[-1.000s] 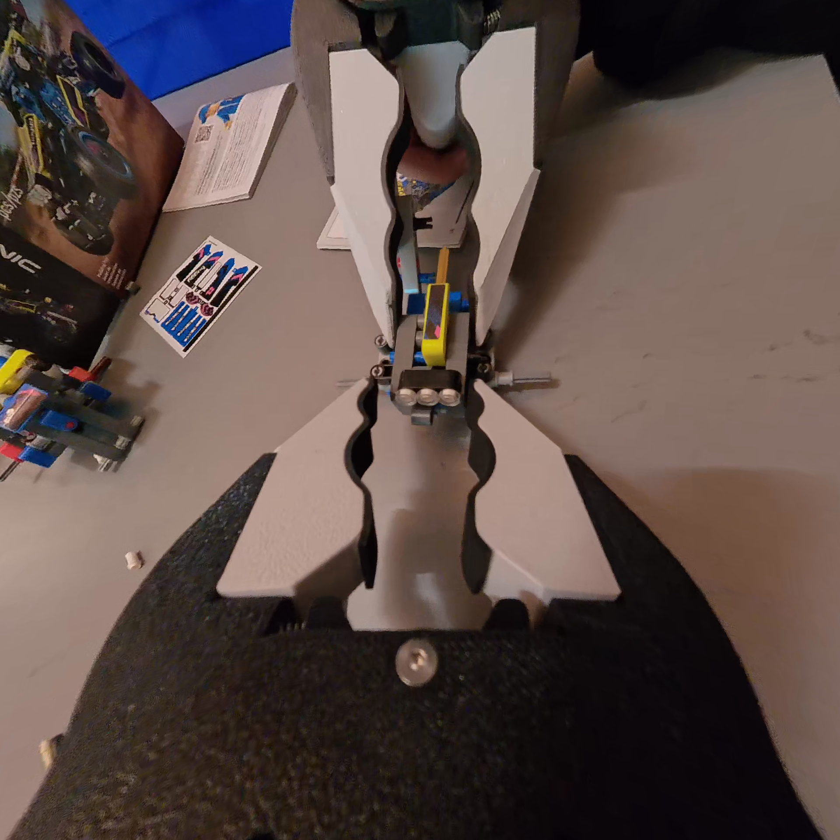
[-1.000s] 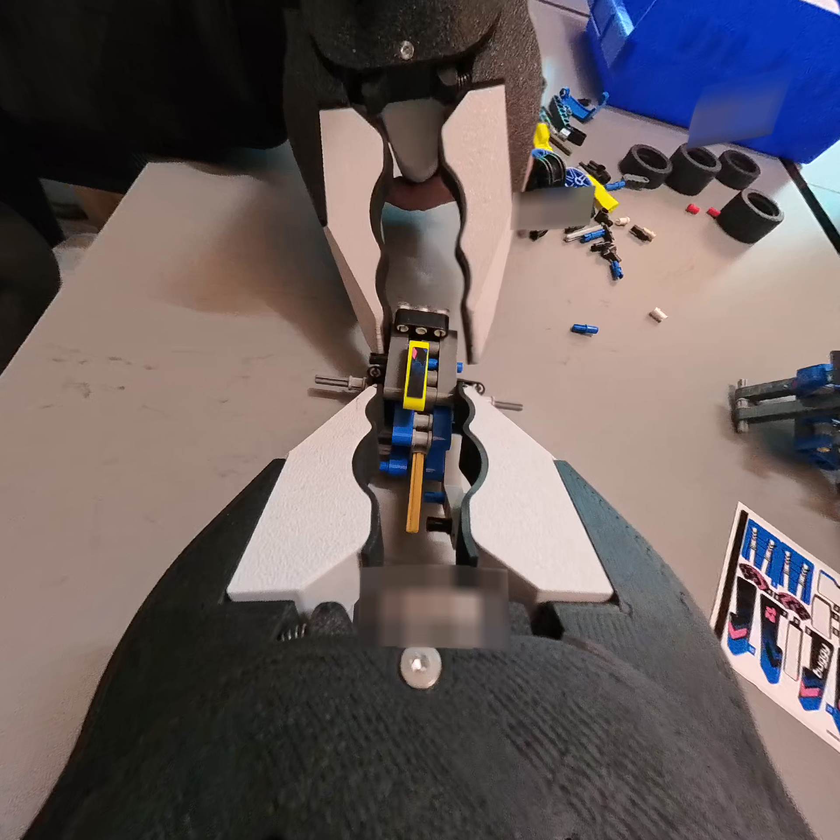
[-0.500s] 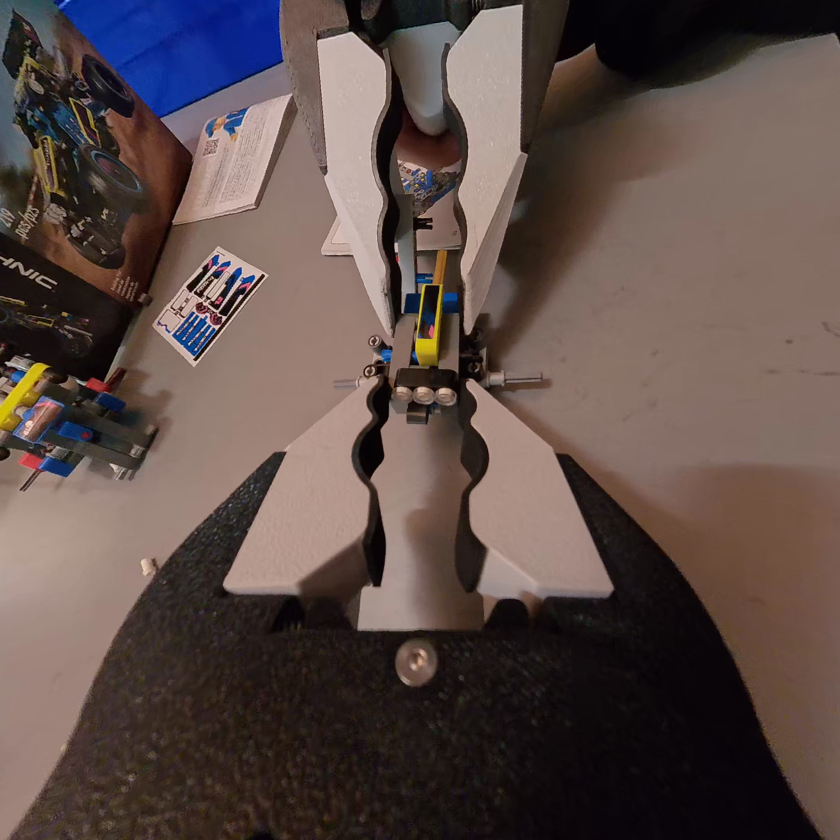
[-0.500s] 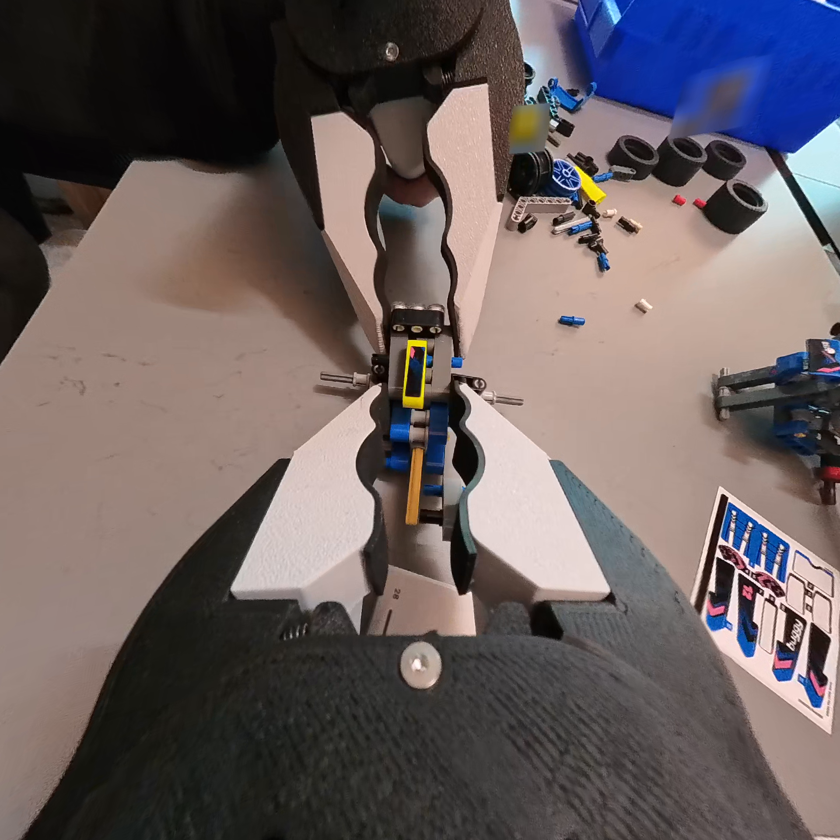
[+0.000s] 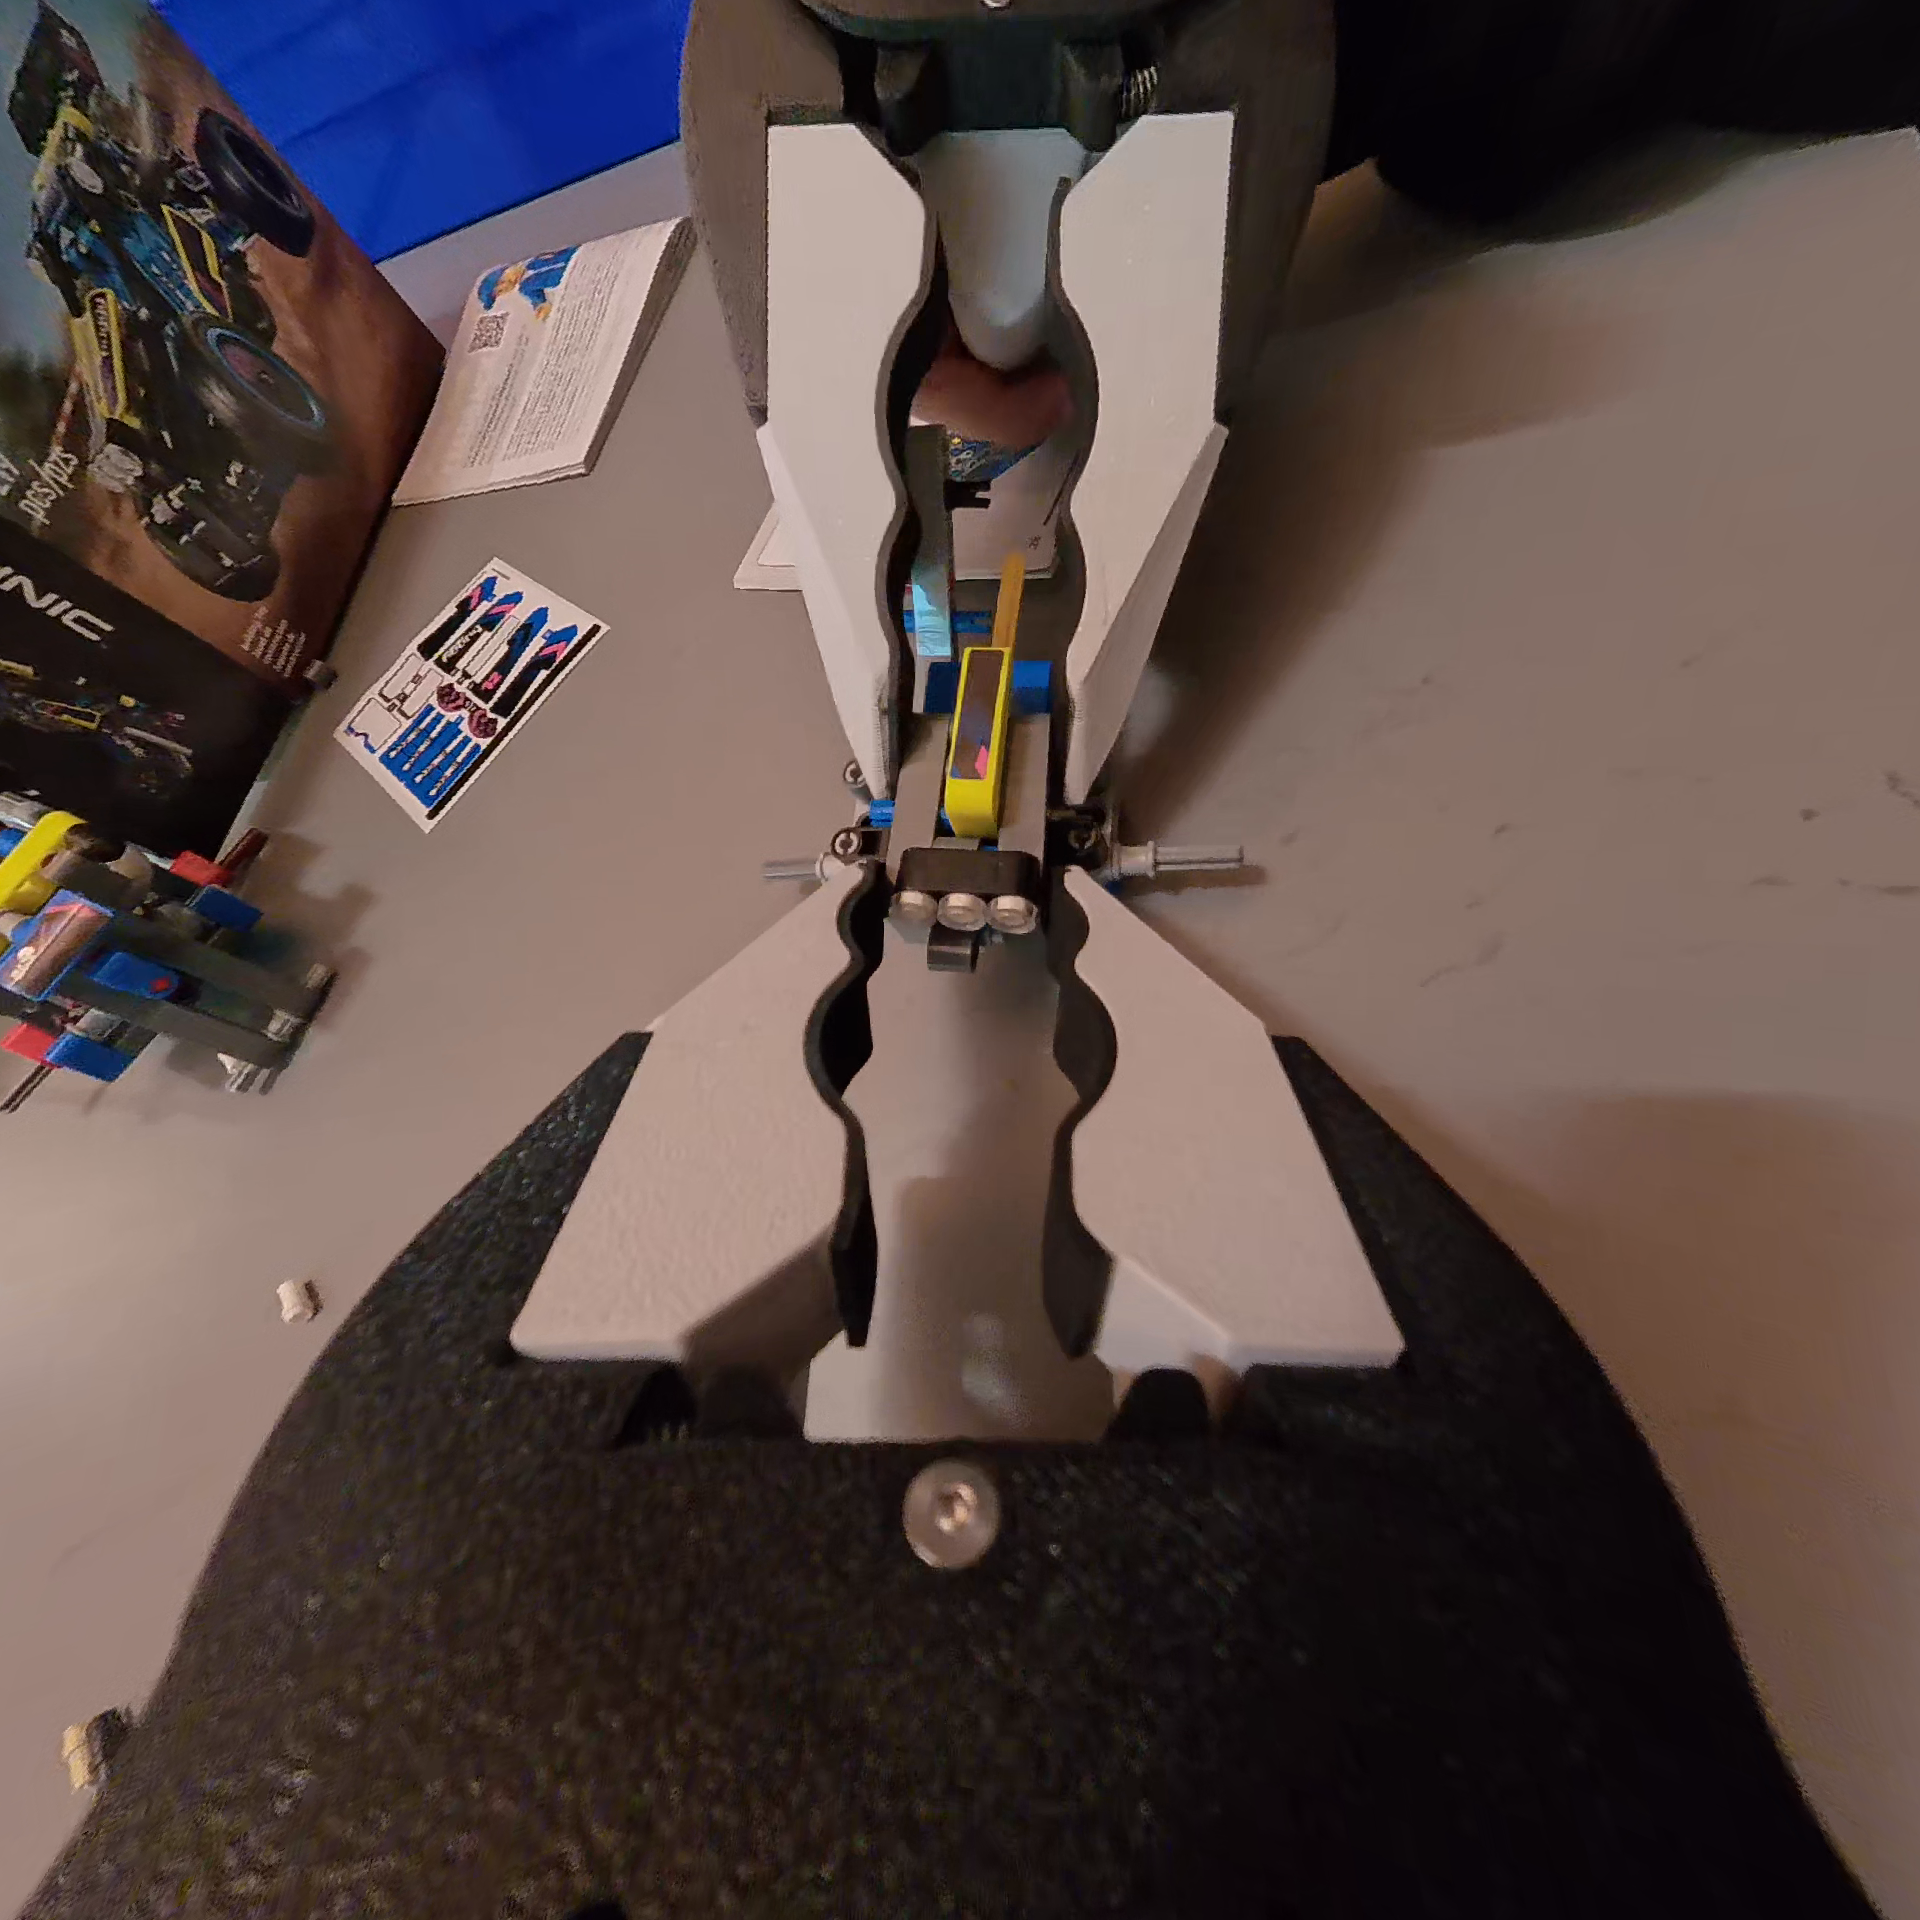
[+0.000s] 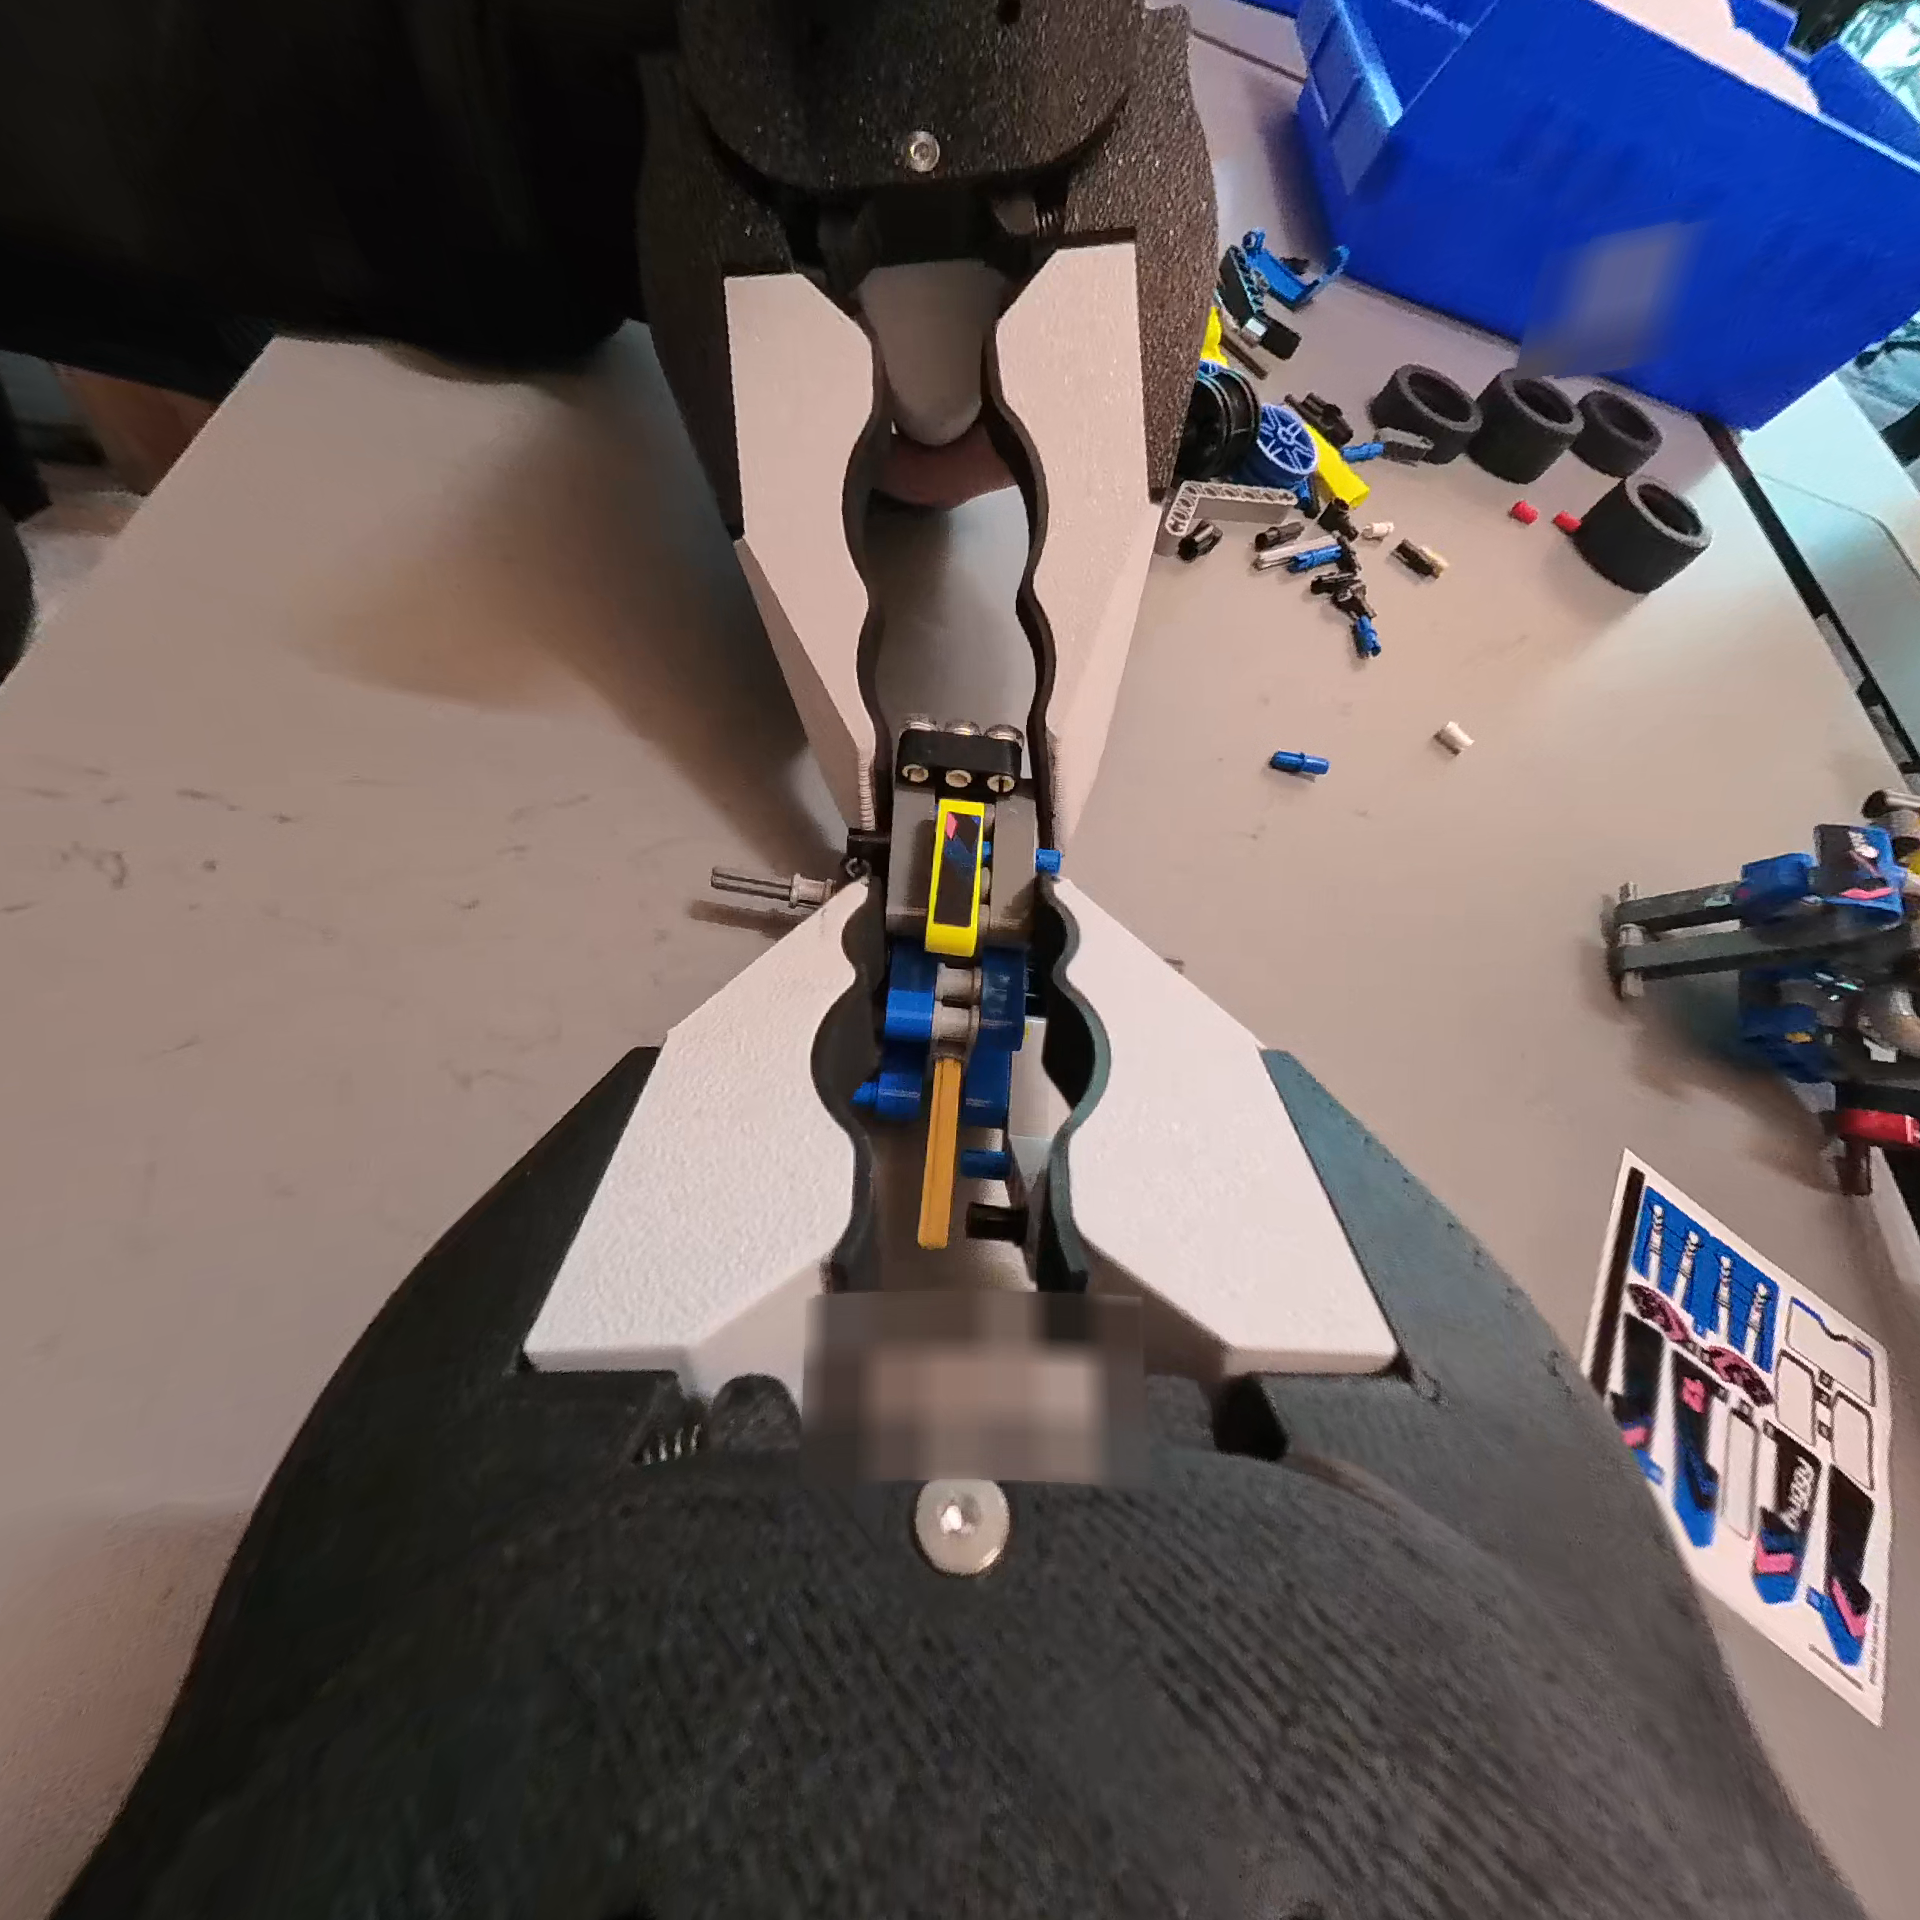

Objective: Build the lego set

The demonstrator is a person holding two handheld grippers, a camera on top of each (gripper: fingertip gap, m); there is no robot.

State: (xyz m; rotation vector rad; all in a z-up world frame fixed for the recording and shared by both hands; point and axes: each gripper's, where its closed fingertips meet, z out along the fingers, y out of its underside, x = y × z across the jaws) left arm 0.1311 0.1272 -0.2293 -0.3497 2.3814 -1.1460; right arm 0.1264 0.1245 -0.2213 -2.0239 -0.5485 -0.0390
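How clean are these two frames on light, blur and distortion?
Left wrist view: dim, warm light, wide-angle bending at the edges, toy box soft. Right wrist view: brighter, blue bin bowed, sticker sheet smeared, mosaic patches over the gripper's base and bin.

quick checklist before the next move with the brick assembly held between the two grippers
1. Left gripper on the brick assembly: ok, its fingertips flank the black three-hole beam end and look closed against it.
2. Right gripper on the same assembly: ok, its fingers close on the blue section.
3. Grippers facing each other end to end: ok, tips nearly meet.
4. Grey axle pins sticking out sideways: ok, free of both grippers' fingers.
5. Yellow axle seated: cannot tell.
6. Table around the assembly: ok, loose parts and sticker sheet lie apart.
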